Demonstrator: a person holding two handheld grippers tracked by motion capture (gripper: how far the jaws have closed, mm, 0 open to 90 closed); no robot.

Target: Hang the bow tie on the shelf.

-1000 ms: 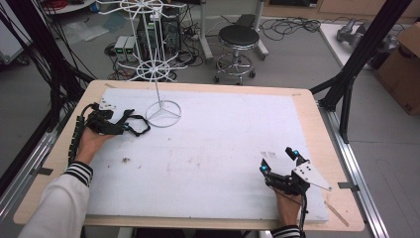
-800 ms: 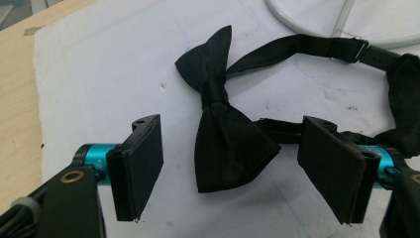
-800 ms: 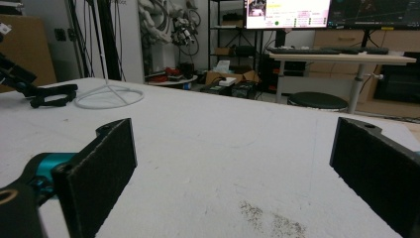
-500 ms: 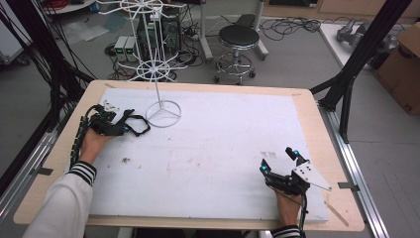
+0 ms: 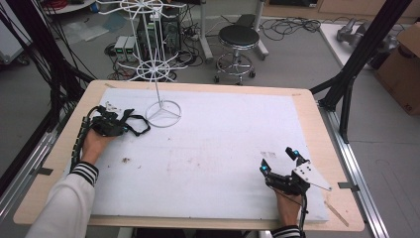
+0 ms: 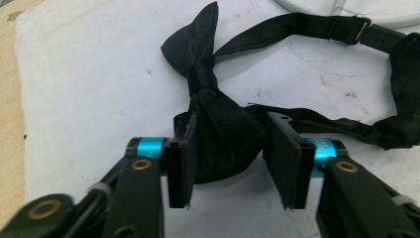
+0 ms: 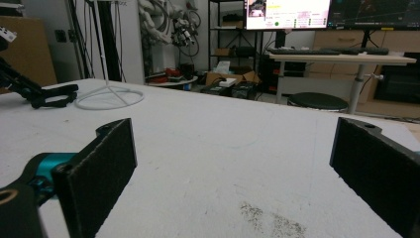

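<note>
A black bow tie (image 6: 218, 144) with its strap lies on the white mat at the far left, beside the base ring of a white wire stand (image 5: 163, 113). My left gripper (image 6: 230, 139) lies low over the mat there (image 5: 119, 127). Its jaws have just been closing, and both pads now touch the sides of one wing of the bow tie (image 5: 132, 123). The strap loops off to the right, toward the stand's base (image 6: 346, 10). My right gripper (image 5: 278, 161) rests at the mat's near right, jaws wide open (image 7: 233, 163) with nothing between them.
The white mat (image 5: 223, 134) covers a wooden table whose rim (image 5: 317, 114) shows around it. The tall wire stand (image 7: 110, 96) rises at the far left. A black stool (image 5: 239, 37), cables and a cardboard box (image 5: 403, 74) stand on the floor beyond.
The left gripper's jaws have drawn in around the bow tie's wing. Neither hand has shifted, and the right gripper looks the same.
</note>
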